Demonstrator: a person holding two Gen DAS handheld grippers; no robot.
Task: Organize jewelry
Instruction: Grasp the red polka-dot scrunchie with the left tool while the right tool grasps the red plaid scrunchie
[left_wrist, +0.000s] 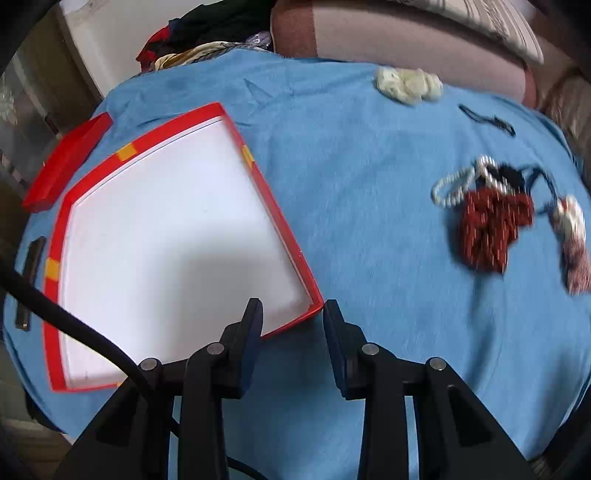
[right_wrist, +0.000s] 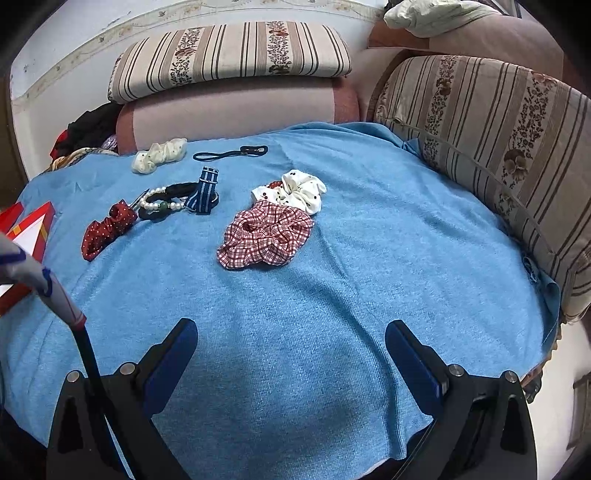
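An open red box (left_wrist: 280, 218) with a white lining lies on the blue cloth (left_wrist: 369, 229); its corner also shows in the right wrist view (right_wrist: 40, 225). My left gripper (left_wrist: 293, 314) is open with its jaws astride the box's near right corner. My right gripper (right_wrist: 291, 332) is wide open and empty above bare cloth. On the cloth lie a dark red dotted scrunchie (right_wrist: 107, 229), a pearl bracelet (right_wrist: 162, 201), a blue striped band (right_wrist: 203, 192), a red checked scrunchie (right_wrist: 266, 236), a white dotted scrunchie (right_wrist: 299, 190), a cream scrunchie (right_wrist: 159, 155) and a black hair tie (right_wrist: 229, 153).
The red lid (left_wrist: 66, 162) lies left of the box. A dark flat object (left_wrist: 31, 258) lies at the cloth's left edge. Striped cushions (right_wrist: 498, 147) and a sofa back (right_wrist: 236, 110) border the cloth. Clothes (right_wrist: 88, 129) are piled at the far left.
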